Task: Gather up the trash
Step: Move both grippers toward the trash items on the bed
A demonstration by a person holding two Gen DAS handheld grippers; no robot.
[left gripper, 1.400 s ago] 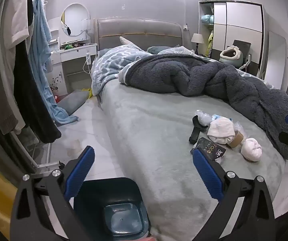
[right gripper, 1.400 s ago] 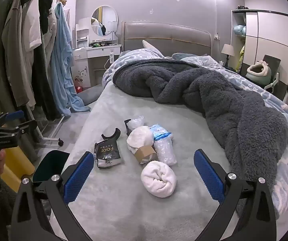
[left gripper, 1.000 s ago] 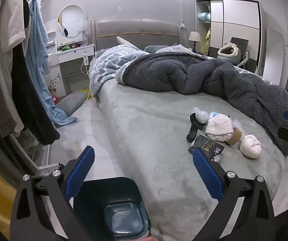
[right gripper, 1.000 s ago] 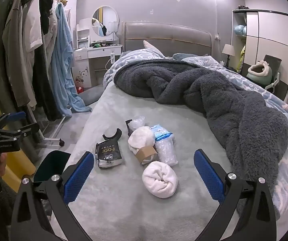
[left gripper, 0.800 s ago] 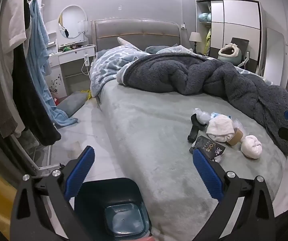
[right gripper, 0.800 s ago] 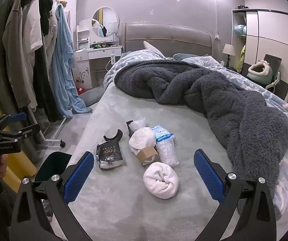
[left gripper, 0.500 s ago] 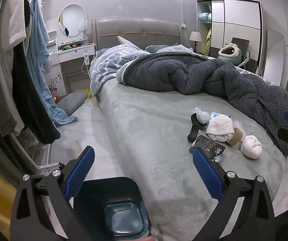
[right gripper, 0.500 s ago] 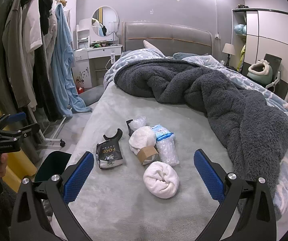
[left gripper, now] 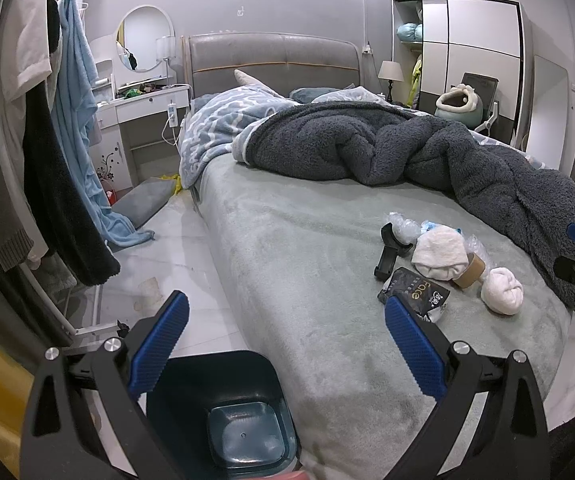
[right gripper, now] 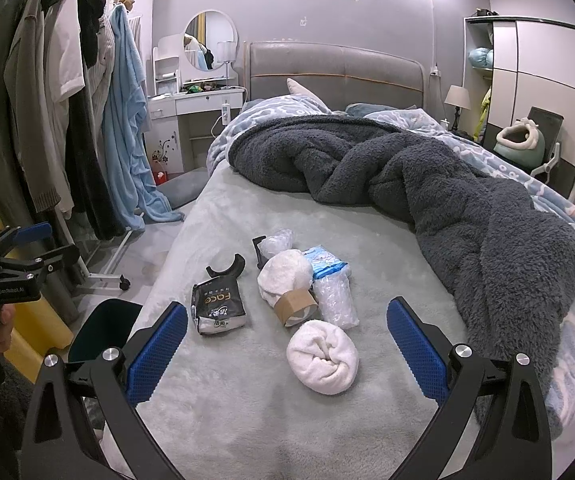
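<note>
The right gripper (right gripper: 286,344), jaws wide and empty, has the rolled white tissue wad (right gripper: 322,357) dead ahead at twelve o'clock; the left gripper (left gripper: 286,340), equally wide and empty, hangs over the dark teal plastic bin (left gripper: 223,412).

You had on the bed (right gripper: 247,420): two white wads (right gripper: 322,356), one black pouch (right gripper: 218,307), one tape roll (right gripper: 295,306), one bin (left gripper: 223,416) on the floor.

On the bed lies a black packet (right gripper: 218,307) with "Face" printed across it in gold letters, and smaller characters beneath that are too small to read. The black body of the left gripper (right gripper: 27,254), seen from the right wrist view, carries small white lettering, "GenRobot.AI".
</note>
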